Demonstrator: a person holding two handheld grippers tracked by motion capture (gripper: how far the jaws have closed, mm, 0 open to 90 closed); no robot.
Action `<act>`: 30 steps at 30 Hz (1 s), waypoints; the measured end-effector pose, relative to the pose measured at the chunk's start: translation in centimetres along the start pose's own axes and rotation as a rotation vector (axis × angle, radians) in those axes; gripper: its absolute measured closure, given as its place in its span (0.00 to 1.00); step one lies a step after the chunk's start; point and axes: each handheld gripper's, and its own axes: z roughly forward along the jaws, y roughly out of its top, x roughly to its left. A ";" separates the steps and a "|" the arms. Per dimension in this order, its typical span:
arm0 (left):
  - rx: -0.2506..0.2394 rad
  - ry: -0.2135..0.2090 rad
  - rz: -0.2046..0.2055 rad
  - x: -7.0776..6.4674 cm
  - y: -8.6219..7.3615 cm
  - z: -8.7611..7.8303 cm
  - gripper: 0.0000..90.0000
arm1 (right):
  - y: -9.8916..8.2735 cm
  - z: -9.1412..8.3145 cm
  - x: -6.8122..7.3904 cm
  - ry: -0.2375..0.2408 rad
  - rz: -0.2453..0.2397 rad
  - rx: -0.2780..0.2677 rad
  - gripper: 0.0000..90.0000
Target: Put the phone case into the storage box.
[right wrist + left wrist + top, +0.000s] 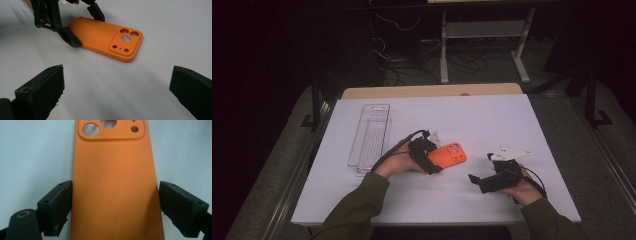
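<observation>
An orange phone case lies flat on the white table, back side up, camera cut-outs pointing right. My left gripper grips its left end, one black pad on each long edge. In the left gripper view the pads press against both sides of the case. The right gripper view shows the same case held by the left gripper. My right gripper rests on the table to the right of the case, jaws wide apart and nothing between them.
A long clear plastic box lies on the table's left half, just behind my left hand. A small clear piece sits behind the case. The white tabletop ends at a wooden strip at the back; cables and a frame stand beyond.
</observation>
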 end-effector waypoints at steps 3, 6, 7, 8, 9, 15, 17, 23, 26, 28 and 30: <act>-0.002 0.003 -0.004 0.0 0.0 0.0 0.15 | 0.0 0.0 0.0 0.001 0.001 -0.001 0.00; -0.010 0.006 0.001 -0.1 -0.2 0.0 0.15 | 0.0 0.0 0.0 0.000 0.002 0.000 0.00; -0.024 0.008 0.000 -0.1 -0.3 0.1 0.16 | 0.0 0.0 0.0 0.000 0.003 0.000 0.00; -0.025 0.008 0.002 -0.2 -0.3 0.0 0.16 | 0.0 0.0 0.0 -0.001 0.002 -0.001 0.00; -0.028 0.009 0.002 -0.2 -0.4 0.0 0.16 | 0.0 0.0 0.0 0.000 0.002 0.000 0.00; -0.032 0.013 -0.010 -0.3 -0.4 0.0 0.17 | 0.0 0.0 0.0 0.000 -0.002 -0.001 0.00; -0.034 0.013 -0.011 -0.2 -0.5 0.0 0.17 | 0.0 0.1 0.0 0.001 -0.001 -0.001 0.00; -0.040 0.006 -0.014 -0.1 -0.5 0.0 0.18 | 0.0 0.1 0.0 0.002 -0.005 0.000 0.00; -0.040 0.001 -0.018 -0.1 -0.5 0.0 0.18 | 0.0 0.0 0.0 0.002 0.000 -0.001 0.00; -0.039 0.002 -0.019 -0.1 -0.5 -0.1 0.18 | 0.0 0.0 0.0 0.003 0.001 -0.001 0.00; -0.032 -0.004 -0.019 0.0 -0.5 -0.2 0.18 | 0.0 0.0 0.0 0.002 0.003 0.001 0.00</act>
